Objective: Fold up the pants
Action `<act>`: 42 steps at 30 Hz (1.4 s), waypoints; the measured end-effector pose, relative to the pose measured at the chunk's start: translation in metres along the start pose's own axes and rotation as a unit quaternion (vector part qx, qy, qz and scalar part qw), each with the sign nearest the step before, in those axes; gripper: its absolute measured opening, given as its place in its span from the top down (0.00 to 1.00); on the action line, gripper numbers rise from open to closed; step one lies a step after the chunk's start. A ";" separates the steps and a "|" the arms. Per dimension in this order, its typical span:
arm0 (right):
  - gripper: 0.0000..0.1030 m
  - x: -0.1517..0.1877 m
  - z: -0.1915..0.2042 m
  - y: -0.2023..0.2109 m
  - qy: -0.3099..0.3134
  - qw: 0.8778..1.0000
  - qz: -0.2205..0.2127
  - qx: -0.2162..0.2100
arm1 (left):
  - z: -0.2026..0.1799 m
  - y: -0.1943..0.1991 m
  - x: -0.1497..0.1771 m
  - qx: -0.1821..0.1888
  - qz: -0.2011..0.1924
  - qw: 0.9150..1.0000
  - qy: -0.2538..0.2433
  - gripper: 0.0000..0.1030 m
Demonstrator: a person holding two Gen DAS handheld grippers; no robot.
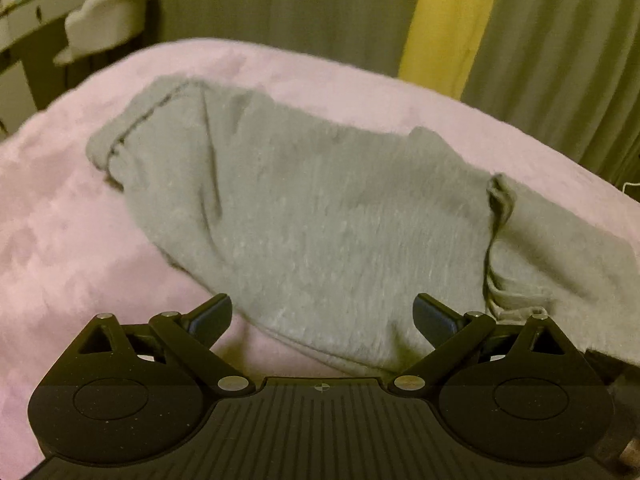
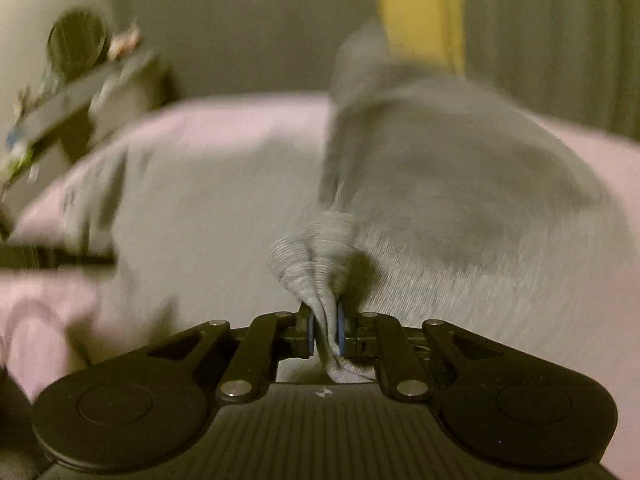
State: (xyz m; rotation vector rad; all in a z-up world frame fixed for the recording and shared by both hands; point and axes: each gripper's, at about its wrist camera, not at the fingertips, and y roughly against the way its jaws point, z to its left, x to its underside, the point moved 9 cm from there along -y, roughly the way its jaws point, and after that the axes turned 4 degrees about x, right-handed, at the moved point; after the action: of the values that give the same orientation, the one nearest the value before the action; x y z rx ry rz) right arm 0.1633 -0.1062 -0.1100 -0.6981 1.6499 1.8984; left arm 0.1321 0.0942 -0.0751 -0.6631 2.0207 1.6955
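1. One pair of grey pants [image 1: 312, 216] lies spread on one pink blanket [image 1: 60, 220], just ahead of the left claw [image 1: 322, 316].
2. The left claw's two fingers stand spread wide, nothing between them.
3. The right claw [image 2: 325, 332] is pressed together, pinching one ribbed fold of the pants [image 2: 320, 256]; cloth rises beyond it.
4. One yellow strip [image 1: 448, 20] hangs behind, among grey curtains.

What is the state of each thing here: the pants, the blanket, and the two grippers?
Gray pants: lying rumpled on the blanket, partly folded over.
Ribbed cuff: bunched, pinched in the right gripper.
Pink blanket: spread under the pants.
Left gripper: open, holding nothing.
Right gripper: shut on the cuff.
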 end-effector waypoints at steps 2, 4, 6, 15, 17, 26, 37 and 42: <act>0.82 0.008 0.004 -0.002 -0.001 1.000 -0.018 0.008 | -0.002 -0.006 0.001 0.004 0.006 1.000 -0.003 0.03; 0.74 0.006 0.001 0.005 -0.025 0.999 -0.019 -0.010 | -0.007 -0.013 0.001 0.007 0.013 1.000 -0.015 0.03; 0.53 0.002 -0.008 0.013 -0.066 0.997 -0.007 -0.043 | -0.012 -0.017 0.002 0.005 0.018 0.999 -0.032 0.03; 0.24 0.007 -0.091 0.066 -0.259 0.961 -0.073 -0.054 | -0.060 -0.021 0.011 0.128 0.039 0.989 -0.063 0.03; 0.24 0.013 -0.110 0.067 -0.309 0.947 -0.073 -0.046 | -0.078 -0.028 0.015 0.148 0.062 0.985 -0.069 0.03; 0.13 0.026 -0.121 0.082 -0.319 0.943 -0.092 -0.012 | -0.132 -0.060 0.036 0.216 0.131 0.965 -0.070 0.33; 0.12 0.035 -0.147 0.096 -0.342 0.934 -0.102 -0.007 | -0.131 -0.035 0.040 0.201 0.065 0.972 -0.107 0.85; 0.12 0.037 -0.151 0.093 -0.334 0.937 -0.101 0.000 | -0.120 -0.042 0.050 0.129 0.081 0.978 -0.140 0.67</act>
State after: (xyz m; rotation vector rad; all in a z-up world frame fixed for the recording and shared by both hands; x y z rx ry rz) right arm 0.0791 -0.2652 -0.0872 -0.1656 1.0980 1.7184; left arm 0.1158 -0.0348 -0.1176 -0.1659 2.0821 1.4769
